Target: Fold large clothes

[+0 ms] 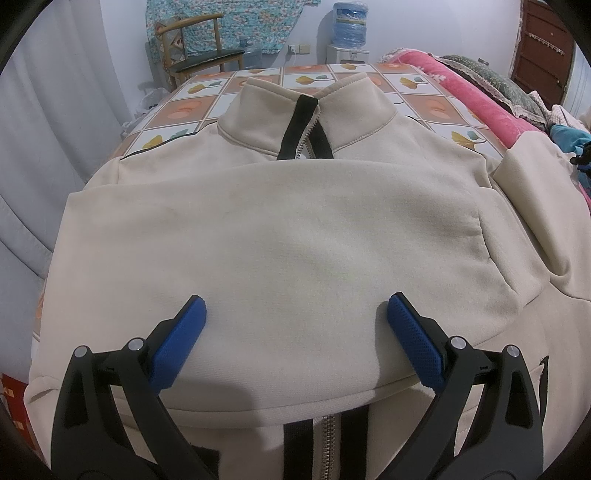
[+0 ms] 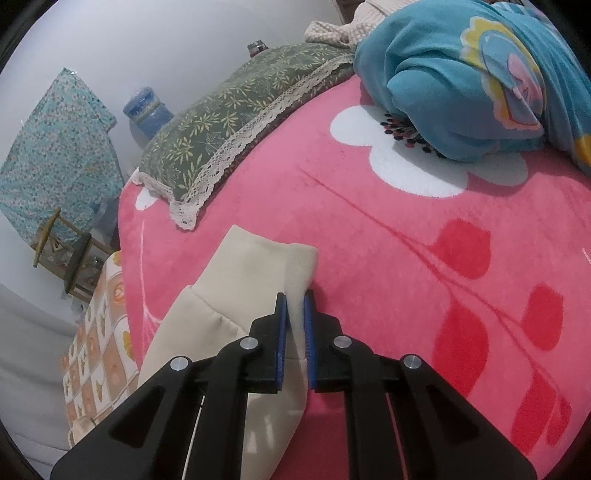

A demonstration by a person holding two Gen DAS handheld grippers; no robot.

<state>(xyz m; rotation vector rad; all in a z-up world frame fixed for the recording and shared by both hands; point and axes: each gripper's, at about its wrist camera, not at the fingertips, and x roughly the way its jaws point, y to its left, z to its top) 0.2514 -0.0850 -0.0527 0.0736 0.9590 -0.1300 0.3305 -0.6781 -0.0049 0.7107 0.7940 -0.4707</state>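
Note:
A cream zip-up jacket lies spread on the patterned table, collar at the far side. One sleeve is folded across its chest. My left gripper hovers open over that folded sleeve, its blue pads wide apart with nothing between them. In the right wrist view the jacket's other sleeve reaches onto the pink blanket. My right gripper is shut on the edge of the sleeve cuff, cream fabric pinched between its blue pads.
A green leaf-print pillow and a bundled teal blanket lie on the pink blanket beyond the sleeve. A wooden chair and a water dispenser stand behind the table. Pale curtains hang at the left.

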